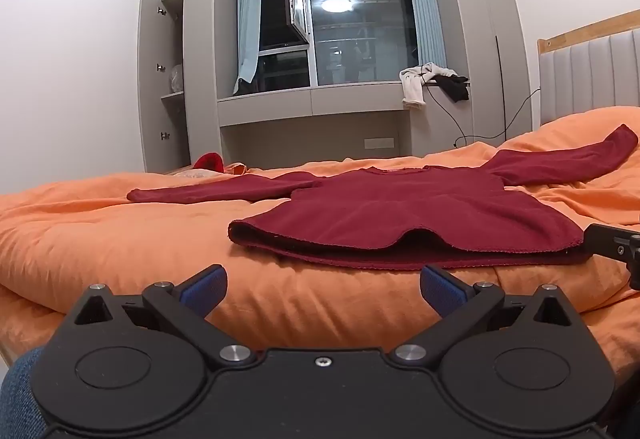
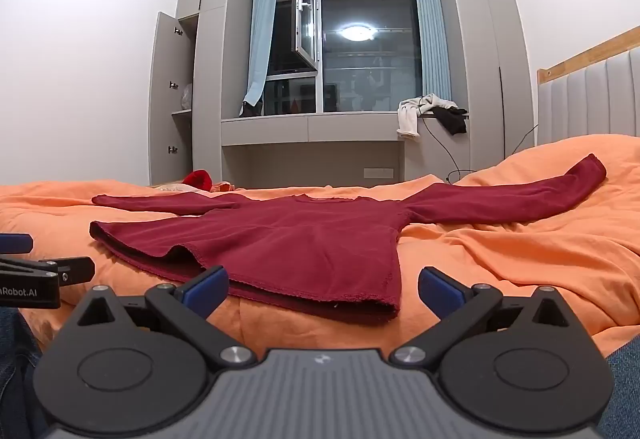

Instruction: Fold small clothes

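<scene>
A dark red long-sleeved top [image 1: 400, 211] lay flat on the orange quilt [image 1: 100, 239] of the bed, both sleeves stretched out sideways and its hem toward the cameras. In the left wrist view the left hand-held gripper [image 1: 323, 287] had its blue-padded fingers spread wide with nothing between them, and the hem lay just beyond them at about 12 to 1 o'clock, apart from the pads. In the right wrist view the right hand-held gripper [image 2: 323, 289] was likewise spread and empty, the hem's near right corner sitting between its fingertips at 12 o'clock and the body of the top running off toward 11 o'clock. The fabric looked soft and fleecy, with a raw, slightly frayed edge, and the upper layer of the hem arched up off the lower one. The quilt was puffy and creased.
</scene>
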Demonstrator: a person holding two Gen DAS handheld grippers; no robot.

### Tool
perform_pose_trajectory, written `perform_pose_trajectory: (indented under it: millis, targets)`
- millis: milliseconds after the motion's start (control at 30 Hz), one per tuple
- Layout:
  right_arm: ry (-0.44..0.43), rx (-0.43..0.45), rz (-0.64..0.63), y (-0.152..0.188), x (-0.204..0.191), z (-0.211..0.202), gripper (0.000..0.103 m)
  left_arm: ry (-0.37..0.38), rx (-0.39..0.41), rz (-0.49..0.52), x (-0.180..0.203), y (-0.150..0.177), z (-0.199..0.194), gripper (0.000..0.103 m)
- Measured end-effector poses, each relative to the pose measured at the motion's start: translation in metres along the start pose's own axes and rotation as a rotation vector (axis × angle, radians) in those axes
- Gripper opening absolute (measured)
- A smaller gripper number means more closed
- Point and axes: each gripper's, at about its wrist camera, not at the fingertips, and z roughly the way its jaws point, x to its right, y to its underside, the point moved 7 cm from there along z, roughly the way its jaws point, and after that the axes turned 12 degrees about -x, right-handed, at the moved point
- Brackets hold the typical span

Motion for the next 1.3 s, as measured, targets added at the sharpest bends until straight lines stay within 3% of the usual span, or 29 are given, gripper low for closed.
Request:
perform_pose_trajectory:
  millis: [1300]
  targets:
    - [0.001,-0.005,0.0,-0.0012,-0.0008,-0.0034,0.103,-0.003,-0.009,-0.001,-0.0006,0.0031,0.0027,0.102]
